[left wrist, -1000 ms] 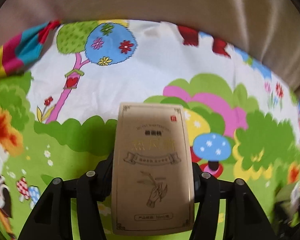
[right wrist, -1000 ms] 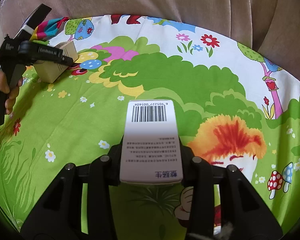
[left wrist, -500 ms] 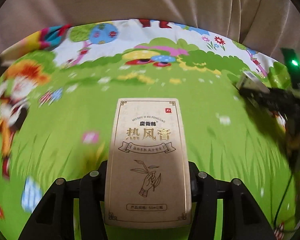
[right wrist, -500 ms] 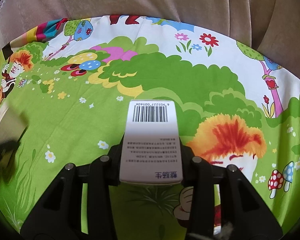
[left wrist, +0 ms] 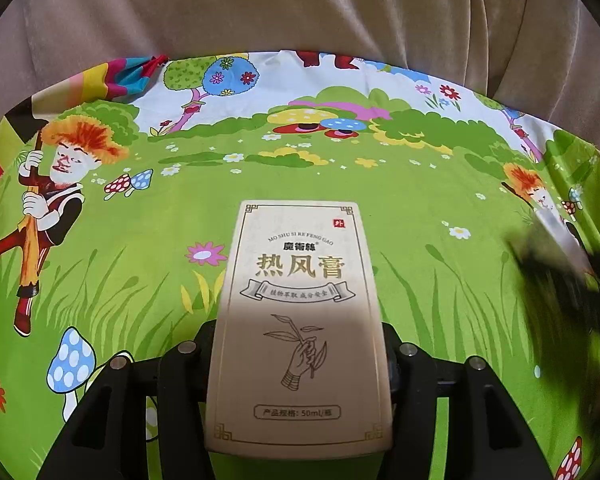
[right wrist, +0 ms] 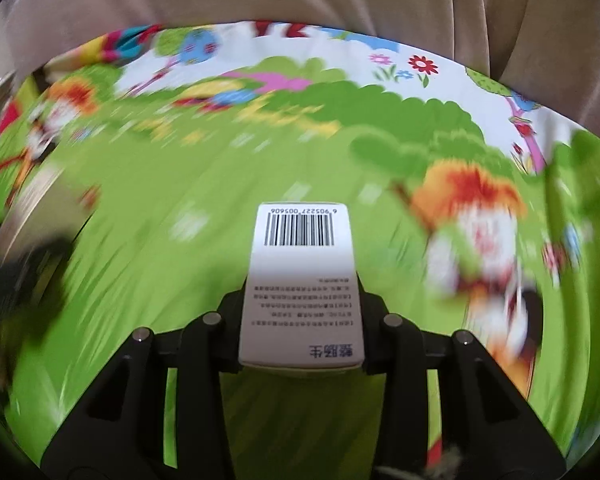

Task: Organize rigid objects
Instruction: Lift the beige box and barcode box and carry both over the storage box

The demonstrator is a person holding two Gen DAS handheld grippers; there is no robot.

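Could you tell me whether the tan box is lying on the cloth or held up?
Held up: the tan box sits clamped between the left gripper fingers above the cloth.

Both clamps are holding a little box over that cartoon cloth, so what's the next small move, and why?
Probably lower the tan box onto the bare green cloth ahead of it. The left gripper, its jaws opening slightly, has it between them, and the right gripper grips the white barcode box.

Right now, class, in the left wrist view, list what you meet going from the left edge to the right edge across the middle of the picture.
Printed orange-haired cartoon figure on the cloth → tan cardboard box with gold lettering → blurred dark right tool.
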